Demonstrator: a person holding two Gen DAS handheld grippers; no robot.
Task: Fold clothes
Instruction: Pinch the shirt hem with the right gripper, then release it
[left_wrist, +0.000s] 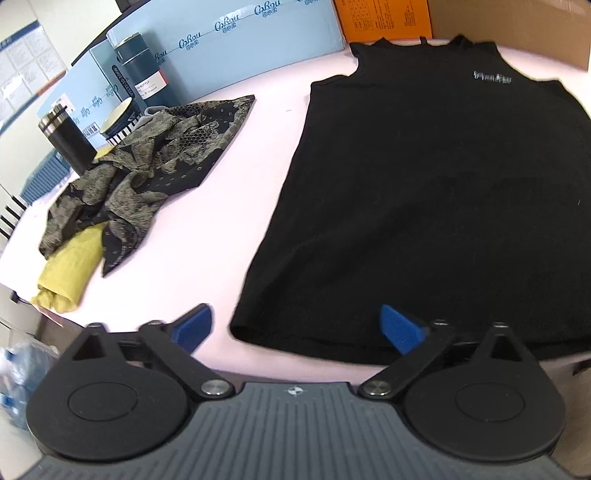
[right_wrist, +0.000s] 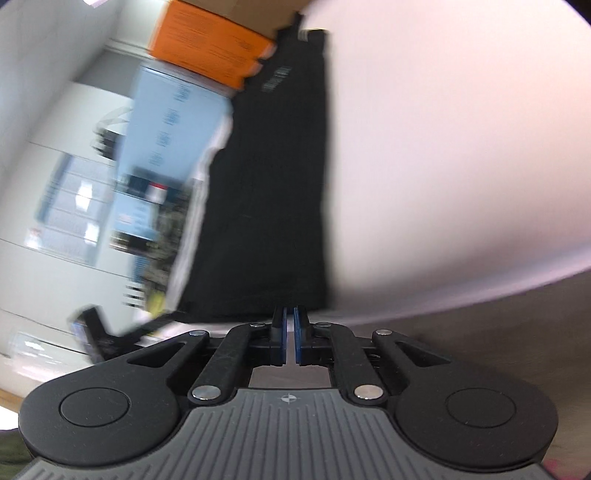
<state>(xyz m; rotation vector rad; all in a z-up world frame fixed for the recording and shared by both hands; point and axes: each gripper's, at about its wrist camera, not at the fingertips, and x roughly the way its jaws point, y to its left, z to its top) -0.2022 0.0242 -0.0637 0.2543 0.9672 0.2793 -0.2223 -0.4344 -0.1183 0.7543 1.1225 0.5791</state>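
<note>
Lying flat and unfolded on the pale table (left_wrist: 258, 155), the black tank top (left_wrist: 424, 206) is judged barely started. The patterned cloth (left_wrist: 147, 162) is left crumpled. The left gripper (left_wrist: 295, 328) is spread over the hem; the right gripper (right_wrist: 290, 325) is pinched nearly closed on nothing.

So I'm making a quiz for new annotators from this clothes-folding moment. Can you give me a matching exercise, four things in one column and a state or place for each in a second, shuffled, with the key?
Things:
1. black tank top
2. patterned scarf
3. yellow cloth
4. left claw

States or places:
A. partly under a crumpled heap
B. open, at the near hem
C. spread flat on the table
D. bunched up, left of the top

Pairs: 1-C, 2-D, 3-A, 4-B
</note>
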